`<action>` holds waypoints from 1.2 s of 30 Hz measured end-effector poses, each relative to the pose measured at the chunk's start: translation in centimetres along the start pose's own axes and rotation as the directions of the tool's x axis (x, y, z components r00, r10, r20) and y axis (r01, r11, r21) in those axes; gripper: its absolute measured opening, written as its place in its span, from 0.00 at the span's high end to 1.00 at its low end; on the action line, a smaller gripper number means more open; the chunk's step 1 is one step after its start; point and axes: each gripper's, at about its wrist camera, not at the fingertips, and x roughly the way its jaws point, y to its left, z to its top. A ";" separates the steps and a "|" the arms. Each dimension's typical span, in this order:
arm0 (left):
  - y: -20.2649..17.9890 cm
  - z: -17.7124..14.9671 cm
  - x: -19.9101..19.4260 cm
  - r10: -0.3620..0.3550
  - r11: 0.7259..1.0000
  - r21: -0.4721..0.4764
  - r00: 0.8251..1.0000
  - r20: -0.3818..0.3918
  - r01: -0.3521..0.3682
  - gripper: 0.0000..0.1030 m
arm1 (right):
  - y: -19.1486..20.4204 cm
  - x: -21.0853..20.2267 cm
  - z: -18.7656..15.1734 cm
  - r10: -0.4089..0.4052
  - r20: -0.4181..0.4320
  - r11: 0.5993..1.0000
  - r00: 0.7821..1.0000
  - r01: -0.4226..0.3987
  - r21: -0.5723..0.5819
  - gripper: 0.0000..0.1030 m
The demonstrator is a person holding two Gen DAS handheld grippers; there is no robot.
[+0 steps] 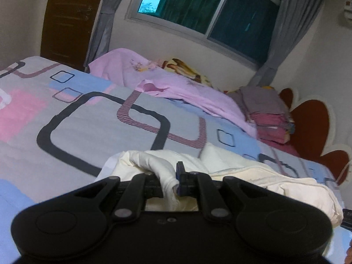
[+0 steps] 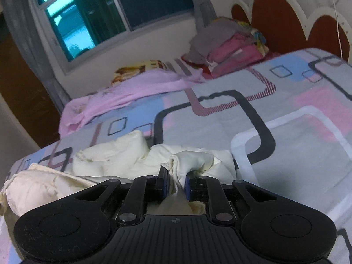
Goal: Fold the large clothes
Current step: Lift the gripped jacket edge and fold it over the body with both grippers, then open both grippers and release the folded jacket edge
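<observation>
Left wrist view: a bunched fold of the cream garment is pinched between the jaws of the left gripper, which are clamped nearly all the way together on it. The rest of the cloth is spilled out ahead of and to the right of the jaws, crumpled on the patterned bedsheet. In the right wrist view the same kind of thing is seen: a wad of the garment is squeezed in the jaws of the right gripper, closed on it with a thicker lump of fabric between the pads, and the loose remainder is heaped ahead and off to the left of the jaws.

So the garment is held at two spots and is still a rumpled pile on the bed, nothing that could be called a fold yet.

What could be messed up from here, as a guess:

- Only small pinches are held. If the cloth is dragged hard across the sheet, a corner could be pulled out of one set of jaws, most likely the right, where a fat wad rather than a flat edge is gripped.
- It can't be told whether real corners or just random bunches are gripped, so a lopsided or twisted spread could be ended up with.
- The pink blanket and the stack of folded clothes lie well beyond the jaws; they could be snagged if the garment is flung out far.
</observation>
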 end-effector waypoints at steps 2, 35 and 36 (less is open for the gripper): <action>-0.3 0.2 1.5 0.029 0.999 0.014 0.999 -0.014 -0.029 0.92 | -0.7 1.4 0.5 -0.007 -0.015 0.999 1.000 0.008 0.042 0.83; 1.2 0.1 6.6 0.154 0.972 0.187 0.987 -0.055 -0.141 0.18 | -1.0 5.5 -1.4 -0.022 0.124 0.952 0.992 0.059 -0.301 0.36; 1.3 0.1 7.3 0.159 0.972 0.187 0.985 -0.063 -0.145 0.33 | -1.4 6.0 -1.1 -0.010 0.094 0.960 0.996 0.036 -0.278 0.47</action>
